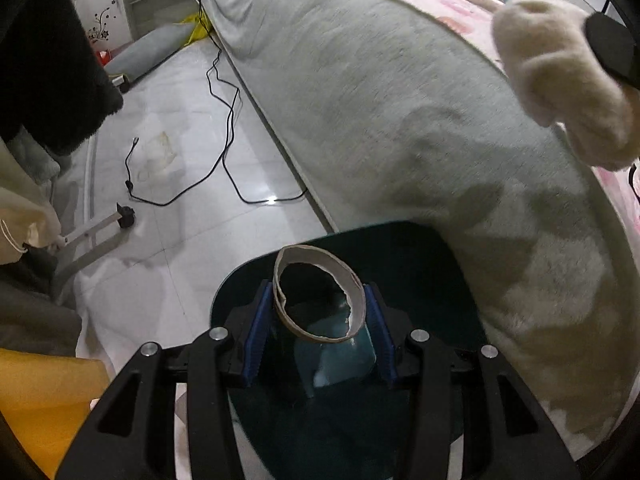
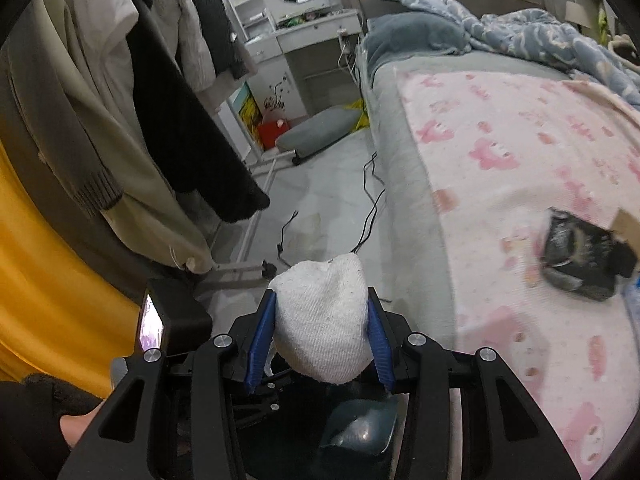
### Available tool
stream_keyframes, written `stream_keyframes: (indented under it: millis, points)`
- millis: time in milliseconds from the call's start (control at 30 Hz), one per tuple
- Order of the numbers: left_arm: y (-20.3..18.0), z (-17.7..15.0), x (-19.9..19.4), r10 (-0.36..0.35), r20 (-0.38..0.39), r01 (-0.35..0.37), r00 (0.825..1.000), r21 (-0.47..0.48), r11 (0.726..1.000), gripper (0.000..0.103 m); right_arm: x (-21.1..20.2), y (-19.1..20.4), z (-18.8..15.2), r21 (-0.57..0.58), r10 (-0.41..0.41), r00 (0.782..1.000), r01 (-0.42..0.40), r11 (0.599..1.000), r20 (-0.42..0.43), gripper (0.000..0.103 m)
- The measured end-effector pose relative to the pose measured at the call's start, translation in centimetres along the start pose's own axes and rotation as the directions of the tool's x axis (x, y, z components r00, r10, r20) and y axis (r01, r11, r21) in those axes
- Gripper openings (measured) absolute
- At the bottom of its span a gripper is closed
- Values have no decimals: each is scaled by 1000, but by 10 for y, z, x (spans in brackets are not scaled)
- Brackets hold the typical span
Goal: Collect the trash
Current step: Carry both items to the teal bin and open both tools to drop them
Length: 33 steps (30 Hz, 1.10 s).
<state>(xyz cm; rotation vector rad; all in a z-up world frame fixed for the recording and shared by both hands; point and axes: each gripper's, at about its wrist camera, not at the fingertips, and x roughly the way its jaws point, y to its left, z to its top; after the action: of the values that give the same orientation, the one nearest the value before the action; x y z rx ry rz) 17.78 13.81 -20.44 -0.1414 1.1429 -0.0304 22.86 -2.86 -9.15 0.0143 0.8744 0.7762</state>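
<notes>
We are clamping a cardboard ring [image 1: 320, 294] in the left claw [image 1: 320, 332], directly over the bin [image 1: 420, 256]; the right claw [image 2: 322, 330] is gripping a white wad [image 2: 324, 320], also above it.

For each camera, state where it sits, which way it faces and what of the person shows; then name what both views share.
Left wrist: on the left tongs, facing down at the dark bin beside the bed; they grip a cardboard ring.
Right wrist: on the right tongs, facing along the floor beside the bed; they grip a white wad; a hand shows.
Shared: bed, black cable, bin.
</notes>
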Motion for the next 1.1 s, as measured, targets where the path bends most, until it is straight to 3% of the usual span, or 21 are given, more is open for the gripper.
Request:
stream_keyframes:
  millis: [300,433,567,667,1100]
  points:
    - [20,-16,14,-50,-99,47,994,-27,999,50,36,11,-4,1,-4,996,4,1000,-86,45]
    - [29,-21,11,-56,-106,53,993,-33,998,54,52,14,-8,8,-2,992,3,1000,-124,45]
    - [39,-19,4,-71,-81,68,994,-47,997,69,69,18,-12,8,-5,987,7,1000,-161,45]
    - [44,-17,-5,-63,-54,61,997,-40,997,72,79,19,-17,4,-16,983,17,1000,-185,45]
    - [74,-7,-55,-6,119,13,993,-55,998,74,135,19,-47,-9,-65,942,66,998,-329,45]
